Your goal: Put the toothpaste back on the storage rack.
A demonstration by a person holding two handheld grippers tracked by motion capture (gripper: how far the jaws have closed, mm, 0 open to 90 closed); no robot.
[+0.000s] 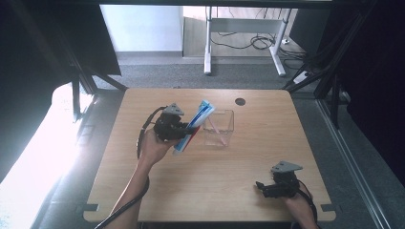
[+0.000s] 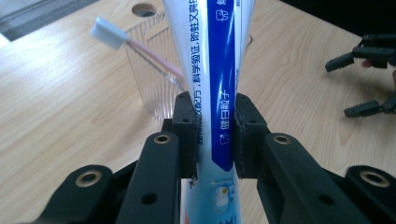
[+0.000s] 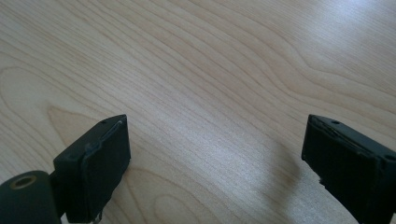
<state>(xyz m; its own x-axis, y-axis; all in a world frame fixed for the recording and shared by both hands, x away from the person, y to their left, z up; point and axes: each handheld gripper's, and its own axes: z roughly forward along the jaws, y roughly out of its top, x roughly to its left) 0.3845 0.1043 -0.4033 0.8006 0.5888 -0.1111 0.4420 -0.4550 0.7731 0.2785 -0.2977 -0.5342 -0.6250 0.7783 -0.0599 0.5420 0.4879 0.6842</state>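
A white, blue and red toothpaste tube [image 1: 193,126] is clamped across its middle by my left gripper [image 1: 184,128], held tilted above the table just left of a clear plastic cup [image 1: 219,128]. In the left gripper view both pads press on the tube [image 2: 219,79], and the cup [image 2: 149,79] stands behind it with a pink-handled toothbrush [image 2: 112,35] leaning inside. My right gripper [image 1: 260,187] rests near the table's front right, its jaws wide apart over bare wood [image 3: 215,140] with nothing between them.
The light wooden table [image 1: 157,191] has a round cable hole [image 1: 240,101] at its back edge. Beyond it, a grey floor with a white desk frame [image 1: 207,43] and cables. Dark frame posts stand at both sides.
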